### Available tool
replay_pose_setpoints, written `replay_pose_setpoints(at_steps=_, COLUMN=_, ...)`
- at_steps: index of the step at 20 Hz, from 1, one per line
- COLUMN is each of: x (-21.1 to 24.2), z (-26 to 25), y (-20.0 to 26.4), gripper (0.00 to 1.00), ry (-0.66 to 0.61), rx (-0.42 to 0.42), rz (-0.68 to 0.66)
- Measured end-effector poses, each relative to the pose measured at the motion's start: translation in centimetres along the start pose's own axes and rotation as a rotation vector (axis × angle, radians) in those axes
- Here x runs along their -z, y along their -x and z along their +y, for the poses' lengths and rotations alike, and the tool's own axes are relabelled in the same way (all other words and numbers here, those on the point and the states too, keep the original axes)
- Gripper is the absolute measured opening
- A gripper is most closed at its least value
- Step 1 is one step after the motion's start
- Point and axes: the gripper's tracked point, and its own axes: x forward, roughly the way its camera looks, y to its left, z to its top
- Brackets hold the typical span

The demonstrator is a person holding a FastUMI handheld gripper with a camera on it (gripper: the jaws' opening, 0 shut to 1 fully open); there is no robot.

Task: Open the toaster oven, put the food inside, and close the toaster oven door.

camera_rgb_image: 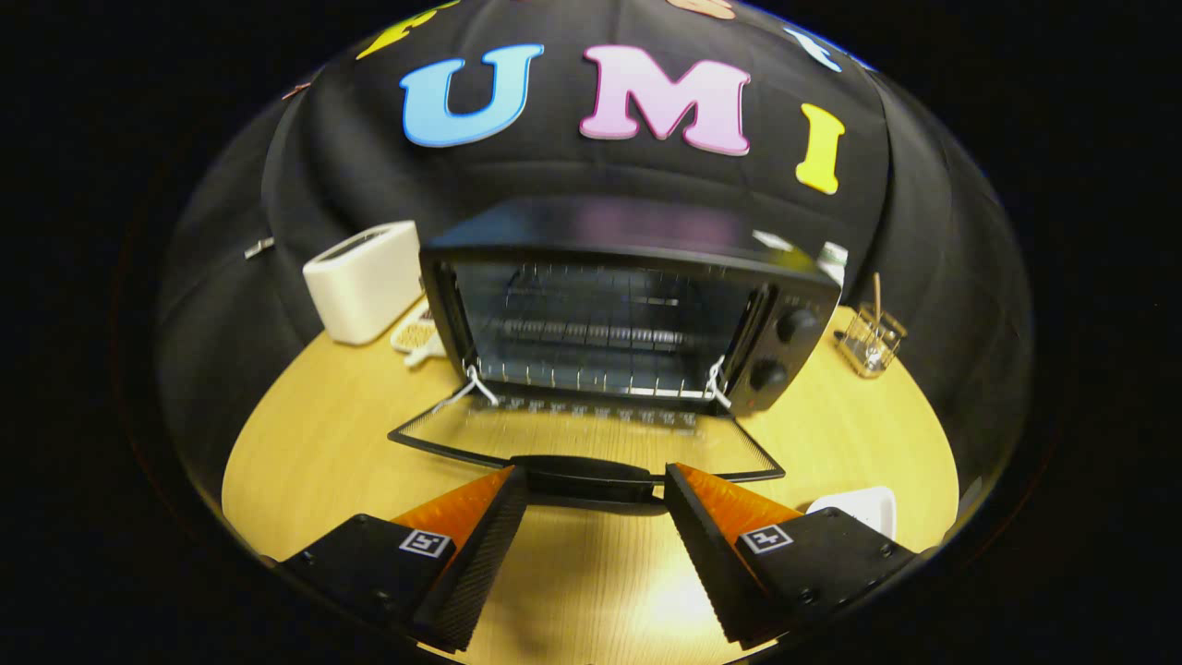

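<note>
Gripper view looks straight at the toaster oven [628, 314], which stands toward the back of the wooden table [305, 434]. Its glass door [591, 439] is folded all the way down toward the camera and lies nearly flat, so the opening step looks done. The door handle [586, 473] sits just ahead of the gripper [596, 494], level with its fingertips and in the gap between them. The fingers are spread wide, neither one pressing on the handle, and nothing is held.

Inside the toaster oven there is a wire rack [600, 332], and as far as I can make out it carries no food (the cavity is dark and a little blurred, so small items could escape notice). Loading and closing therefore remain, by my judgement.

To the right of the toaster oven's door, close beside the right finger, lies a white dish [863, 506]; the food may be there, but its contents cannot be told. Left of the toaster oven stands a white pop-up toaster [365, 282], with a pale spoon-like object [417, 337] between the two. Right of the toaster oven sits a small wire holder [870, 340] with a stick upright in it.
</note>
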Motion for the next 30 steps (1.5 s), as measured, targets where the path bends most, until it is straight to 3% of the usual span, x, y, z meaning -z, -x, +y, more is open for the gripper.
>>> replay_pose_setpoints(at_steps=3, x=4.4, z=-0.1, y=-0.8, gripper=0.99, ry=0.000, rx=-0.019, rz=0.114)
replay_pose_setpoints(at_steps=11, x=3.7, z=-2.2, y=4.2, gripper=0.99, ry=0.066, rx=-0.066, rz=0.076)
replay_pose_setpoints(at_steps=18, x=1.6, z=-9.9, y=8.7, gripper=0.99, ry=0.082, rx=-0.011, rz=0.035)
replay_pose_setpoints(at_steps=22, x=1.2, z=-14.9, y=10.3, gripper=0.99, ry=0.015, rx=0.033, rz=0.049)
replay_pose_setpoints(at_steps=30, x=2.7, z=-24.9, y=9.6, gripper=0.99, ry=-0.057, rx=0.101, rz=0.141)
